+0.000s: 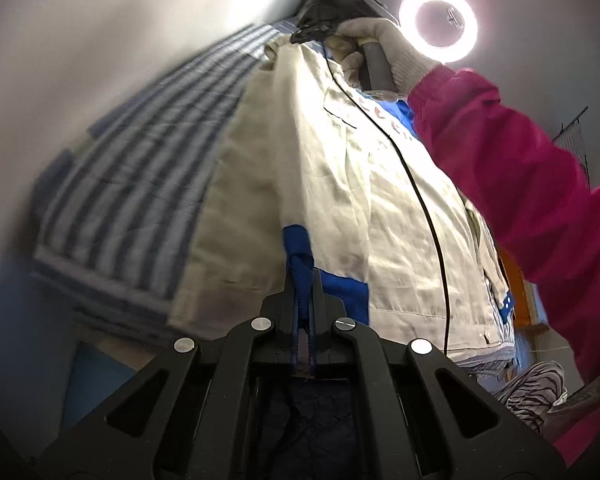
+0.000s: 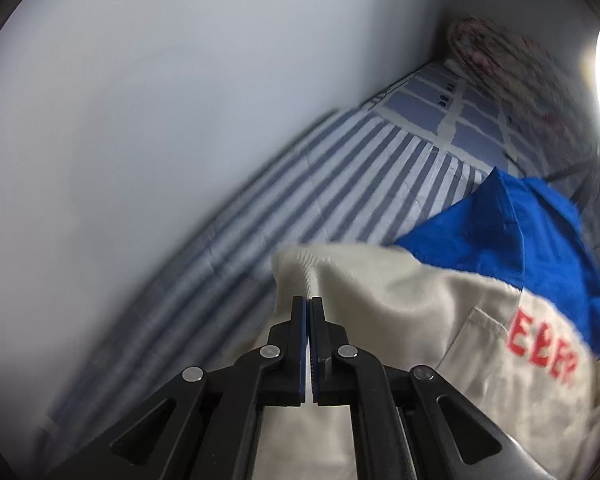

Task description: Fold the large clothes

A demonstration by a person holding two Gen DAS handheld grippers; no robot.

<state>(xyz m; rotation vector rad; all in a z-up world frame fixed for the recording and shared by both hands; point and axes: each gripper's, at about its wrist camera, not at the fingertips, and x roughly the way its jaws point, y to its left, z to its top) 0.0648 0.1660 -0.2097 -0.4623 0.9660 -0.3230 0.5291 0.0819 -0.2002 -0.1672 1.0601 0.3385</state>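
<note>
Jacket (image 1: 340, 200) cloth pinched between both fingers (image 1: 290, 296), stretched above bed (image 2: 340, 184).

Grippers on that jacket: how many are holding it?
2. The left gripper pinches a blue patch of the jacket at its lower end; the right gripper pinches beige cloth at the far end.

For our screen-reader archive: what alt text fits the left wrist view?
The left gripper pinches a blue patch of a cream jacket spread over a striped bedsheet. Beyond, a gloved hand in a pink sleeve holds the right gripper at the jacket's far end.
</note>
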